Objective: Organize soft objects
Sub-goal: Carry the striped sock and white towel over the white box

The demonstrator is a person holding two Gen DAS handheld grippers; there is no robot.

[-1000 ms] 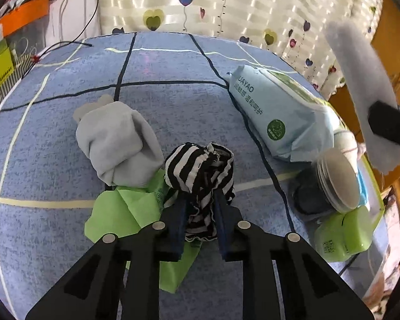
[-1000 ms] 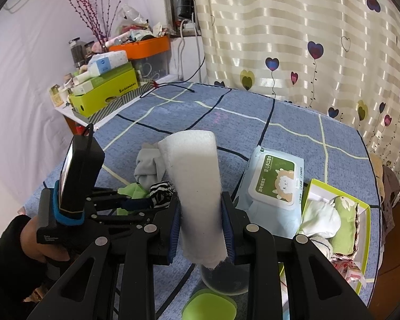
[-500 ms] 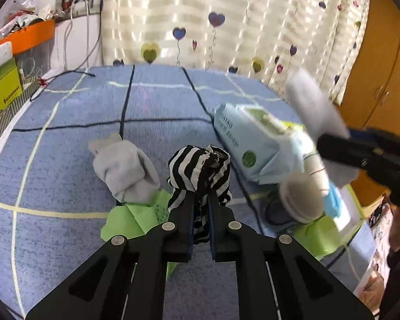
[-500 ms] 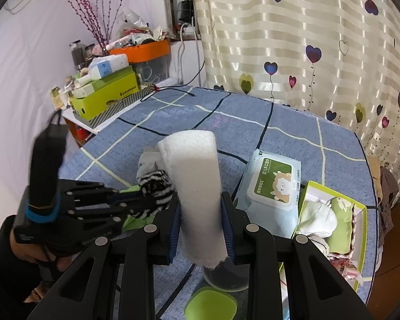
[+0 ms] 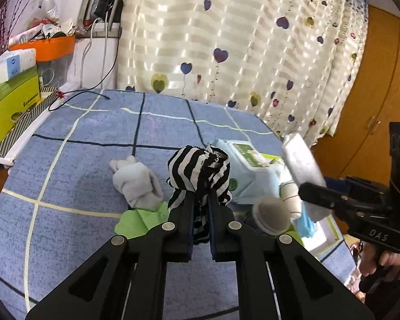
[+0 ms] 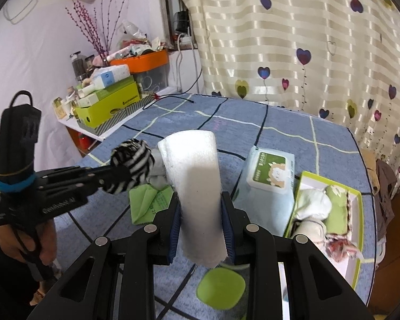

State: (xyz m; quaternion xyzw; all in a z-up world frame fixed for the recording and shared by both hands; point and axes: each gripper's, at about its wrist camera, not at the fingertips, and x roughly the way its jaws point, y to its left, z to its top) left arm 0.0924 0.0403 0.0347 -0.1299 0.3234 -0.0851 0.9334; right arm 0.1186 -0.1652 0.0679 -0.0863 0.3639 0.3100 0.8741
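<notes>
My left gripper (image 5: pixel 201 208) is shut on a black-and-white striped sock bundle (image 5: pixel 200 170), held up above the blue checked tablecloth (image 5: pixel 80 165); from the right wrist view the same bundle (image 6: pixel 132 160) hangs at the left. My right gripper (image 6: pixel 200 213) is shut on a white rolled towel (image 6: pixel 194 181), which stands upright between its pads; in the left wrist view this towel (image 5: pixel 301 160) shows at the right. A grey sock bundle (image 5: pixel 137 184) lies on a green cloth (image 5: pixel 138 220) on the table.
A pack of wet wipes (image 6: pixel 269 176) lies right of centre. A green-rimmed box (image 6: pixel 358 208) at the table's right edge holds several rolled soft items. A green lid (image 6: pixel 221 290) lies near me. Cluttered boxes (image 6: pixel 109 101) stand beyond the table's left edge, a heart-print curtain (image 6: pixel 306 40) behind.
My left gripper closed tight on the striped bundle and lifted it off the green cloth. The right gripper with the towel shifted slightly, keeping its grip.
</notes>
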